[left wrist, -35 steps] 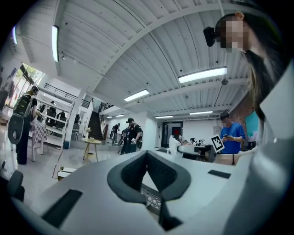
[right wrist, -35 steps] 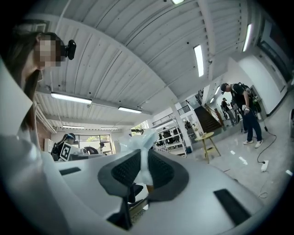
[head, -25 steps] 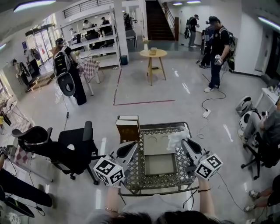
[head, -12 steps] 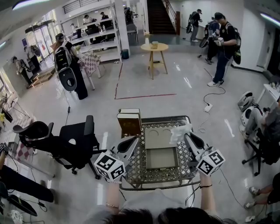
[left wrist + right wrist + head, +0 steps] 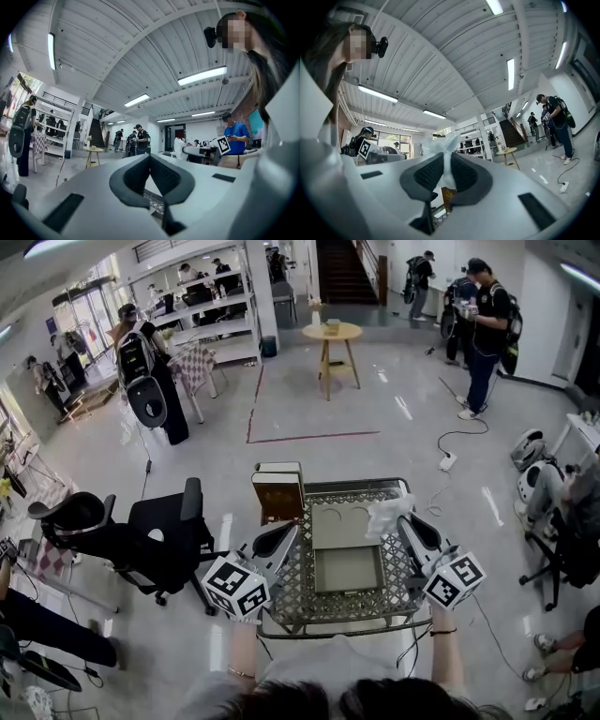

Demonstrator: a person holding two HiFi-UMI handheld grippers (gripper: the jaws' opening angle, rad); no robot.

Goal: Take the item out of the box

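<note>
Unmoved: left gripper (image 5: 285, 533), fingers (image 5: 136, 177) together; right gripper (image 5: 406, 519), fingers (image 5: 427, 174) clamped on one white bag (image 5: 384, 515) near one box (image 5: 347, 570).

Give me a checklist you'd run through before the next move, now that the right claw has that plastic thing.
1. Right gripper shut on plastic bag: ok.
2. Bag out of the box: ok, it hangs beyond the box's far right corner.
3. Box empty: ok, only its bare floor shows.
4. Left gripper empty, jaws together: ok.
5. Bare table to set the bag on: ok.
6. Bag's contents: cannot tell.
</note>
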